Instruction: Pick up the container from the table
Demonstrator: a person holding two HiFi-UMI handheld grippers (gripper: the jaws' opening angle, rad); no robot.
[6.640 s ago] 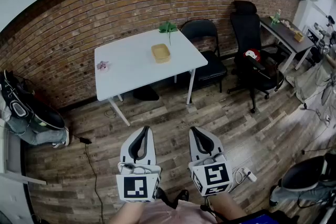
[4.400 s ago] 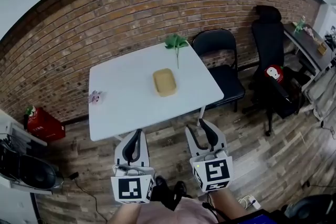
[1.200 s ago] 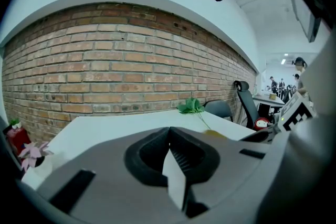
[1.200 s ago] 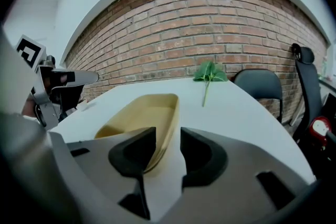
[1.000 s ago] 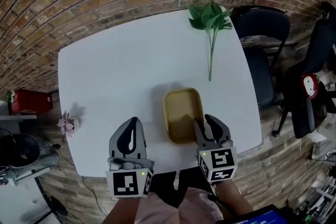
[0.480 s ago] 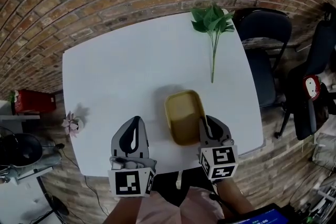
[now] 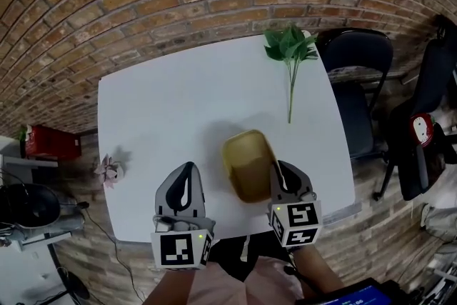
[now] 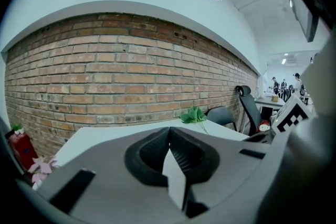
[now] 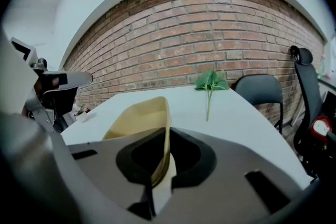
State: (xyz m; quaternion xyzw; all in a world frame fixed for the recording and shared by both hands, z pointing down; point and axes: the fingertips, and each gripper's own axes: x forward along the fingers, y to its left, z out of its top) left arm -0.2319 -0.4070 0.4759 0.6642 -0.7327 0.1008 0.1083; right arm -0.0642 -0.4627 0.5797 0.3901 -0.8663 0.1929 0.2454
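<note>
A shallow yellow container (image 7: pixel 245 162) hangs tilted just above the white table (image 7: pixel 164 103), near its front edge. My right gripper (image 7: pixel 280 173) grips the container's right wall, and its jaws are still closing on it. In the right gripper view the thin yellow rim (image 9: pixel 140 115) runs straight between the two jaws of that gripper (image 9: pixel 167 139), pinched there. My left gripper (image 7: pixel 186 181) hovers to the left of the container, apart from it. Seen in its own view, the left gripper (image 8: pixel 169 138) is shut with nothing in it.
A green leafy sprig (image 7: pixel 289 50) lies at the table's far right corner, and a small pink flower (image 7: pixel 109 169) at its left edge. A black folding chair (image 7: pixel 357 75) and an office chair (image 7: pixel 428 132) stand to the right. A brick wall backs the table; a red box (image 7: pixel 48 143) sits on the floor at left.
The right gripper's jaws have closed on the container's right wall, and the container has risen and tipped. Both grippers sit slightly higher over the table.
</note>
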